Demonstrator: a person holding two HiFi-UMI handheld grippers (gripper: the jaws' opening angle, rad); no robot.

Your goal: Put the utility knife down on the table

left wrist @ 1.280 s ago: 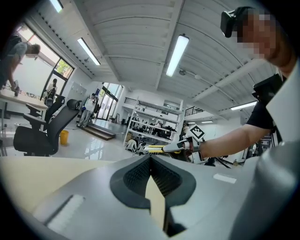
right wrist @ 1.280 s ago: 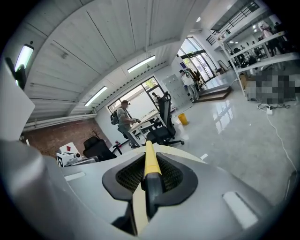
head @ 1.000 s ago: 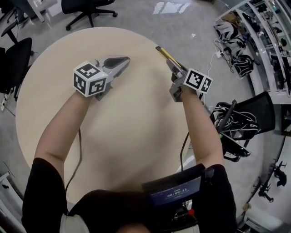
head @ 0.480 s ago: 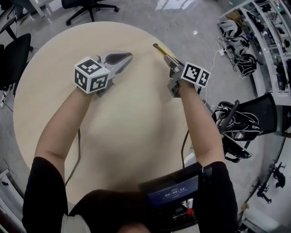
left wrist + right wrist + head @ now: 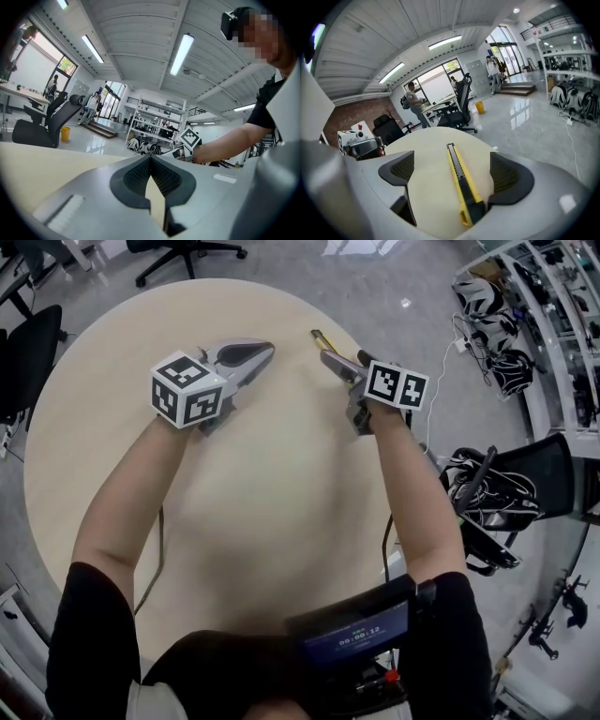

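Status: release in progress.

- Right tongs (image 5: 451, 172): jaws opening, now wide apart; neither pad presses on anything.
- Utility knife (image 5: 461, 183): yellow and black, lies lengthwise in the gap between those jaws. Its butt end sits just beside the right-hand pad and its tip points toward the far rim of the table (image 5: 262, 512). It appears to rest on the table near the far right rim. I cannot tell whether the butt leans on the jaw.
- Left tongs (image 5: 150, 169): pads together, nothing between them, held low over the far middle of the table.

Progress (judgement): the set-down itself looks nearly done, as the knife is down and the grip is off. What is left is to draw the right tongs back off the table without nudging the knife, since its butt is so close to one pad.

Change against the earlier head views: the right tongs held the knife clamped and higher above the table. Now they are lower and tilted further toward the table, with the jaws parted. The knife tip sits slightly further in from the far right rim. The left tongs are almost where they were over the table.
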